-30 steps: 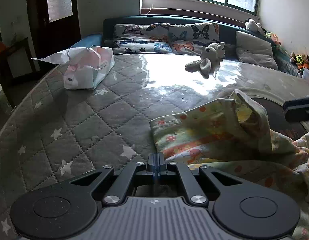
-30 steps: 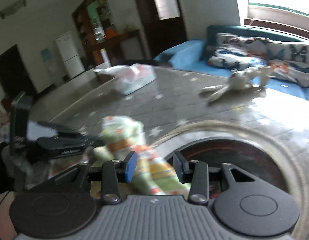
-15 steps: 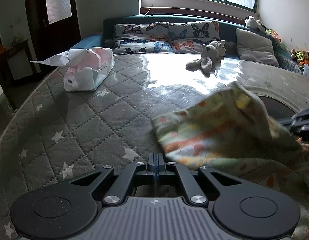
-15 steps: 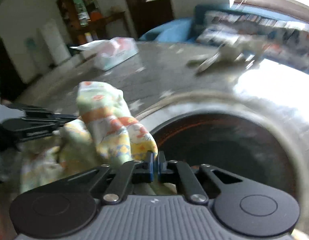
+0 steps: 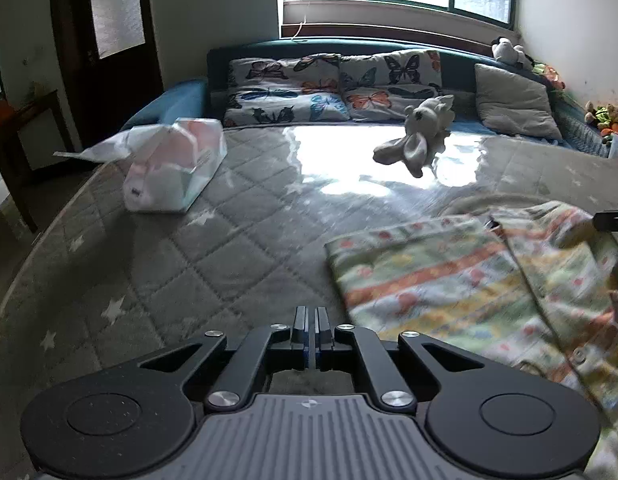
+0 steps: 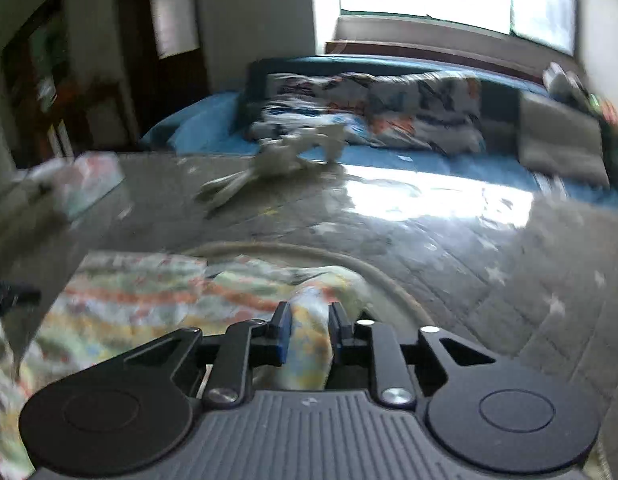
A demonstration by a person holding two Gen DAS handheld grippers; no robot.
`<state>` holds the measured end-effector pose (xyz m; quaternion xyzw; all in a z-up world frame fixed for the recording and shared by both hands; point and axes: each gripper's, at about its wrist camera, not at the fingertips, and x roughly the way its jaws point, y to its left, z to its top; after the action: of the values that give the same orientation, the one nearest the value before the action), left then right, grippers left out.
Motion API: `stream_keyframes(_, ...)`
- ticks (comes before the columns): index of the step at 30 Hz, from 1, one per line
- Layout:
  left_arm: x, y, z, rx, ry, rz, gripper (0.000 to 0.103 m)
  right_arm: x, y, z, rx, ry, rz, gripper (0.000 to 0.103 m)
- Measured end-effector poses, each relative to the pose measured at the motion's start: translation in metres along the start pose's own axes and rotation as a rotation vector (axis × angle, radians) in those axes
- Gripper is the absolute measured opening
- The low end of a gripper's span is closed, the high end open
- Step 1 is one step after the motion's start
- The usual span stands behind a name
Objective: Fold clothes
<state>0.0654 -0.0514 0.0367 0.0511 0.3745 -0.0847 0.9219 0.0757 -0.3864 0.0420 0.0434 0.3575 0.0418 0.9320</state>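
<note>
Pastel striped cotton garment [image 5: 449,280]: flat on quilted bed, right of pressed-together left tongs [image 5: 311,336]; right tongs [image 6: 309,334] opening, a fold between them.

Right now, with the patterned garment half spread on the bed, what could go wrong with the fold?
1. The right gripper has its jaws opening with a ridge of the patterned garment bunched between them; the cloth may snag on a pad and drag as the gripper pulls away.
2. The released flap lies rumpled across the spread part, so a crooked crease may set.
3. The left gripper is shut with no cloth visible between its jaws, so nothing pins the near edge if the cloth is dragged.
</note>
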Motion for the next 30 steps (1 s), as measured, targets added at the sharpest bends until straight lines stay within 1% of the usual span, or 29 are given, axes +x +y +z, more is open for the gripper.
stream_keyframes(2,0.006,-0.003,0.005,-0.002,0.011,-0.014,0.013,0.007,-0.022,0.003,0.110,0.017,0.037,0.021)
stream_keyframes(4,0.015,-0.004,0.009,-0.010,0.029,-0.009,0.018,0.008,-0.044,0.002,0.228,0.023,0.115,0.024)
stream_keyframes(5,0.021,-0.005,0.011,-0.016,0.040,-0.007,0.019,0.007,-0.053,0.002,0.274,0.017,0.140,0.024)
stream_keyframes(6,0.024,-0.006,0.012,-0.013,0.042,-0.007,0.019,0.005,-0.059,0.001,0.300,0.011,0.145,0.024)
stream_keyframes(9,0.032,-0.010,0.016,0.020,0.032,0.012,0.017,0.003,-0.069,0.001,0.305,0.001,0.099,0.026)
stream_keyframes(10,0.034,-0.013,0.017,0.036,0.028,0.015,0.013,0.005,-0.070,0.001,0.304,0.011,0.087,0.026)
stream_keyframes(11,0.036,-0.016,0.018,0.052,0.025,0.017,0.004,0.008,-0.071,0.002,0.301,0.023,0.075,0.026)
stream_keyframes(13,0.039,-0.022,0.018,0.090,0.015,0.043,0.000,0.017,-0.070,0.001,0.284,0.053,0.070,0.026)
stream_keyframes(17,0.039,-0.017,0.024,0.137,-0.034,0.133,0.000,0.032,-0.060,0.003,0.260,0.074,0.079,0.026)
stream_keyframes(19,0.039,-0.007,0.033,0.153,-0.063,0.188,0.000,0.039,-0.056,0.006,0.247,0.076,0.081,0.026)
stream_keyframes(21,0.042,0.008,0.043,0.124,-0.052,0.209,0.000,0.044,-0.053,0.008,0.246,0.075,0.081,0.026)
stream_keyframes(23,0.039,0.022,0.048,0.053,-0.023,0.134,0.000,0.045,-0.054,0.008,0.253,0.077,0.087,0.026)
stream_keyframes(25,0.034,0.023,0.045,0.042,-0.018,0.083,0.001,0.047,-0.054,0.008,0.256,0.083,0.092,0.026)
stream_keyframes(26,0.032,0.022,0.043,0.037,-0.014,0.056,0.003,0.048,-0.055,0.007,0.254,0.089,0.094,0.026)
stream_keyframes(28,0.031,0.015,0.036,0.029,0.001,0.003,0.004,0.051,-0.053,0.005,0.242,0.096,0.097,0.025)
stream_keyframes(29,0.031,0.012,0.033,0.026,0.009,-0.023,0.004,0.051,-0.051,0.005,0.233,0.096,0.096,0.023)
stream_keyframes(30,0.032,0.007,0.030,0.030,0.011,-0.036,0.004,0.051,-0.049,0.005,0.221,0.094,0.093,0.018)
